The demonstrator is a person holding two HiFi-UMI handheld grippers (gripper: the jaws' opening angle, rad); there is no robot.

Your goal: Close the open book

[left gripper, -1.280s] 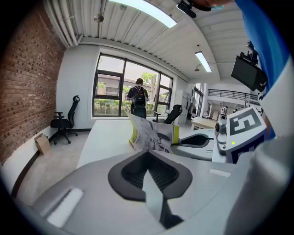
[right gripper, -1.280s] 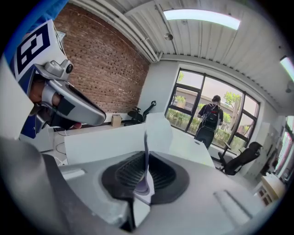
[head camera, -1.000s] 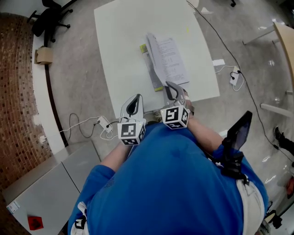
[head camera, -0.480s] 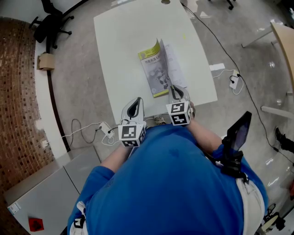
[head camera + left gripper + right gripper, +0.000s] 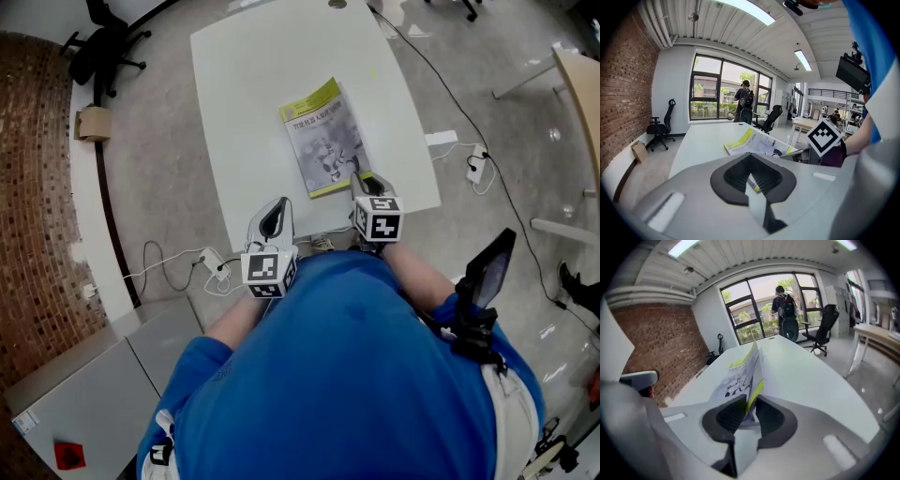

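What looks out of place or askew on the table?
Nothing stands out: the book lies closed, cover up, on the table; its near corner sits between the right gripper's jaws, which have just been opening.

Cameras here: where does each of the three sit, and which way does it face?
Head view: on the person's head, facing steeply down at the table and book; blue shirt, left gripper and right gripper show.
Left gripper view: on the left gripper, facing along its shut jaws across the table; the right gripper shows.
Right gripper view: on the right gripper, facing along the book's edge, which sits between jaws that have just been opening.
All three share the book.
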